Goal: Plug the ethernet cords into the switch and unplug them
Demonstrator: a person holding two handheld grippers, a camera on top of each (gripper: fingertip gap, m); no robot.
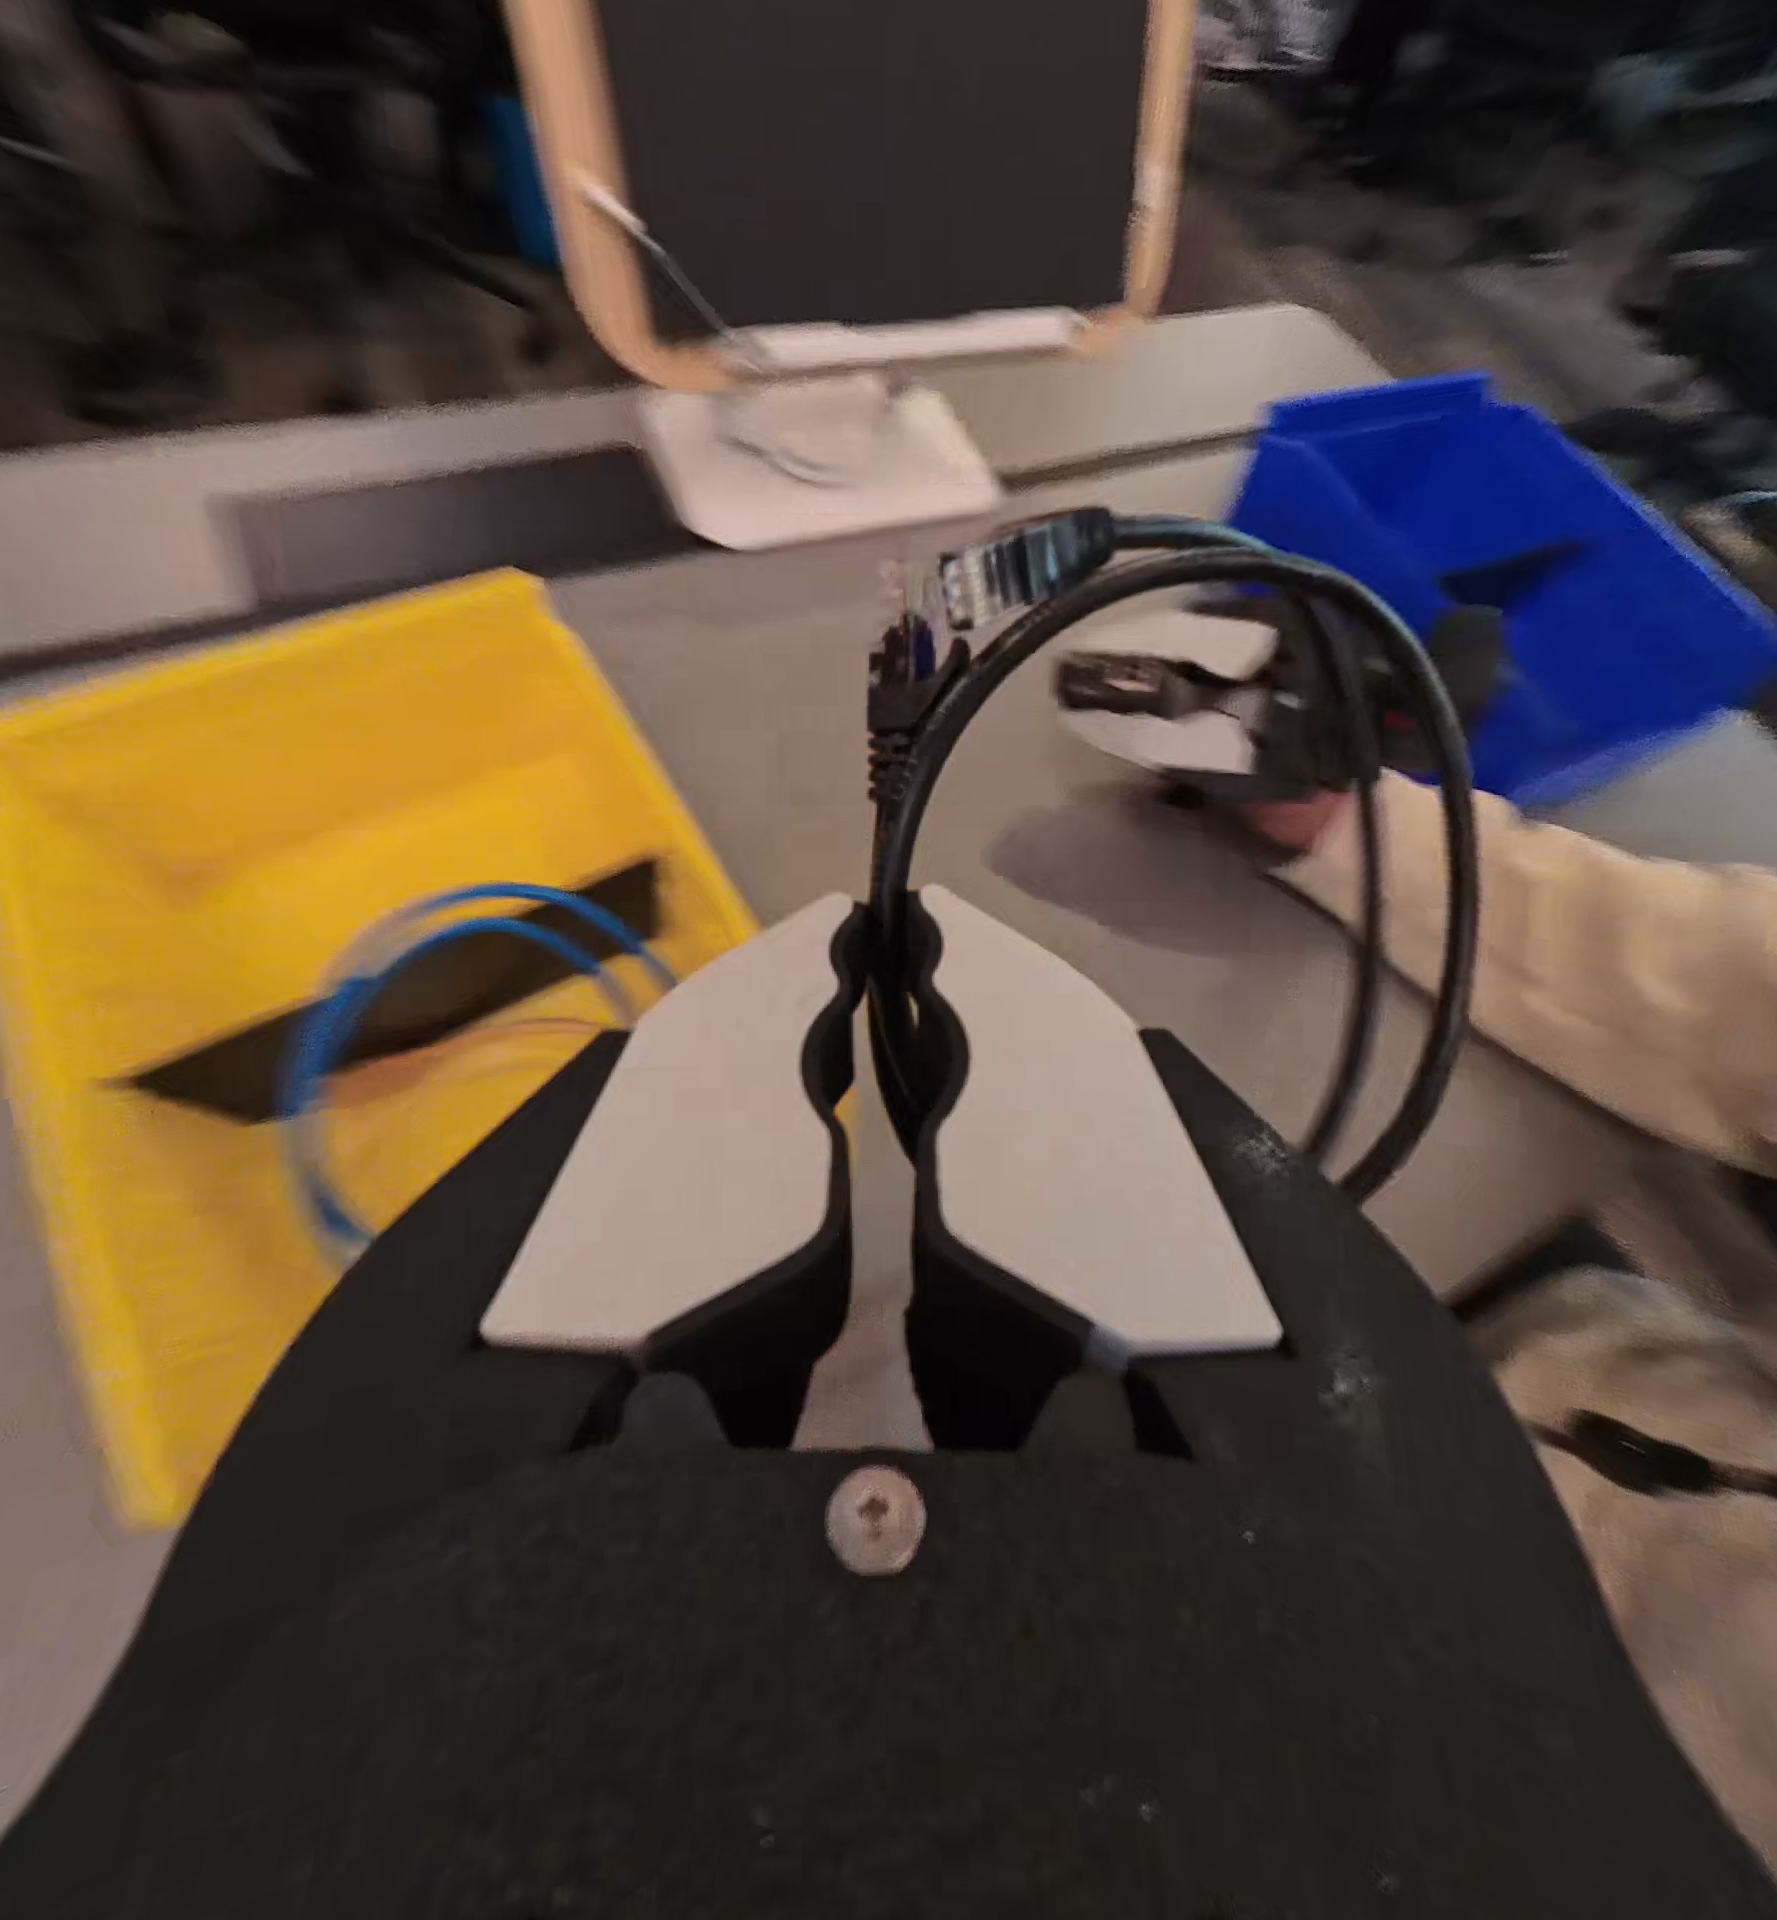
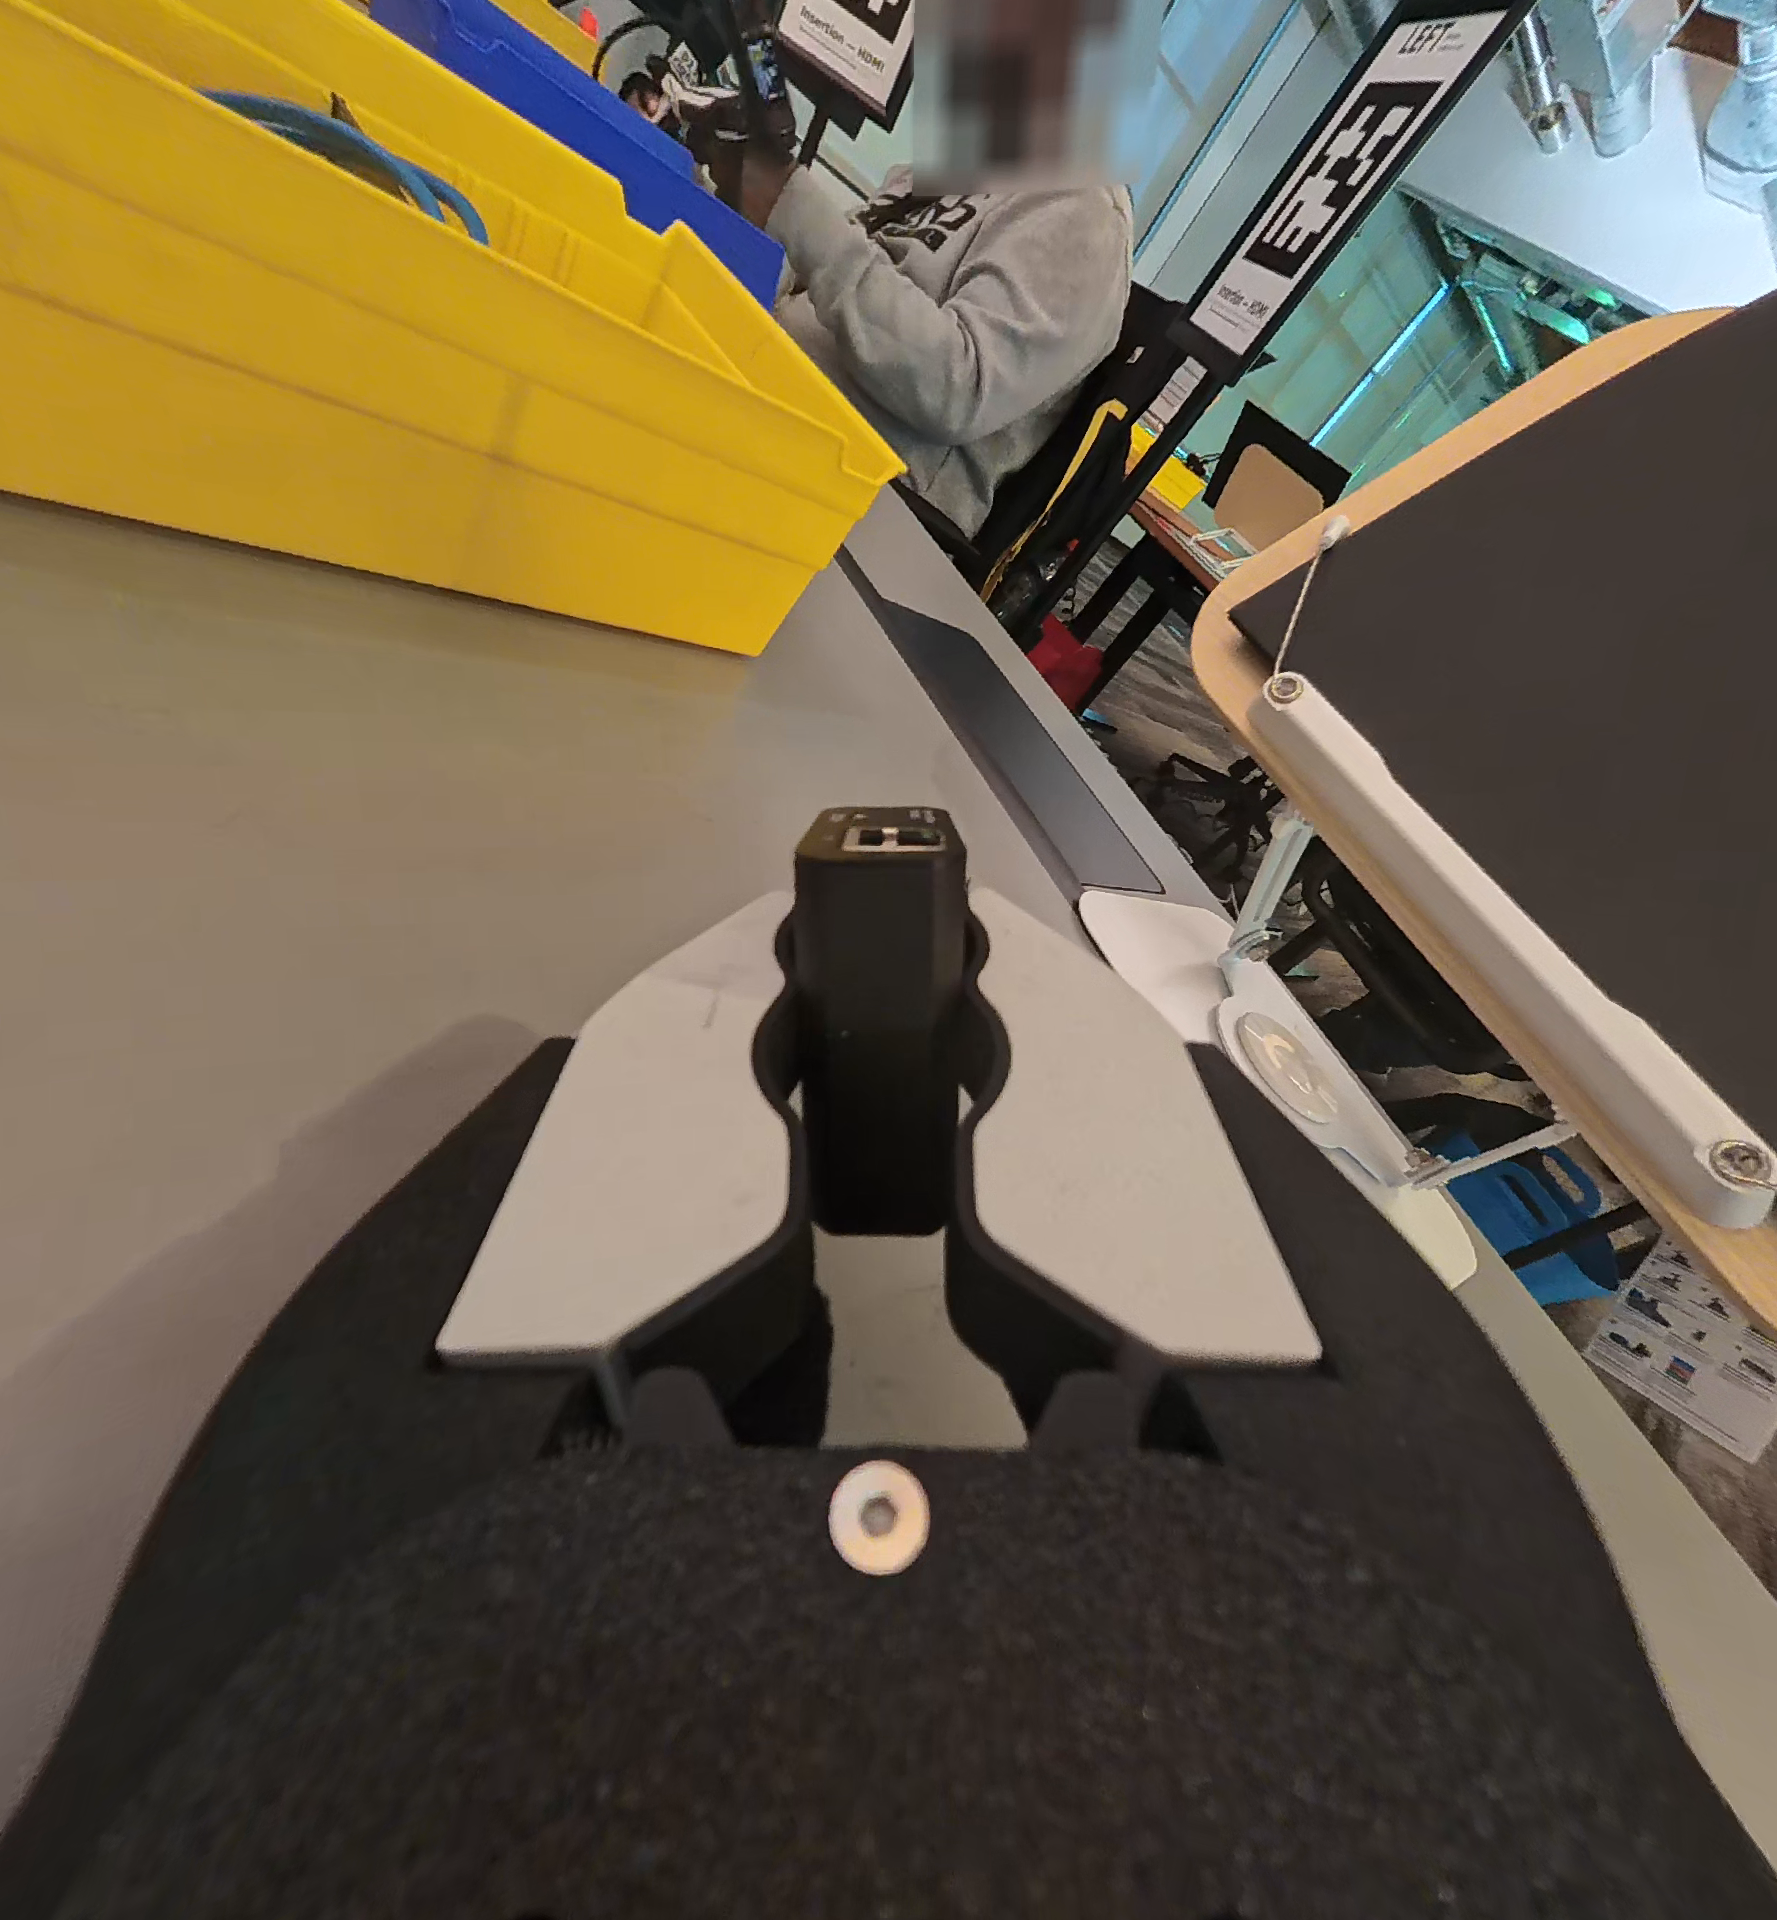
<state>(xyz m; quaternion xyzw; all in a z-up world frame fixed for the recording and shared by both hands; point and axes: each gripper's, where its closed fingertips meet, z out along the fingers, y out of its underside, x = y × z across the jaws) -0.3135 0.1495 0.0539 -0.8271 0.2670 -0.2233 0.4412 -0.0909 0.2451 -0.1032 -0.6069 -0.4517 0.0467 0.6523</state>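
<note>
My left gripper is shut on a coiled black ethernet cord, held above the grey table. Its two plugs stick up past the fingertips. My right gripper is shut on a small black switch, whose port end points away from me, low over the table. In the left wrist view the right gripper shows farther off on the right, held by a hand in a beige sleeve. A blue ethernet cord lies coiled in the yellow bin.
The yellow bin sits on the left, a blue bin at the back right. A dark board with a wooden rim on a white stand rises at the table's far edge. A person in a grey hoodie sits beyond. My right fingertips sit around 30 cm from my left ones.
</note>
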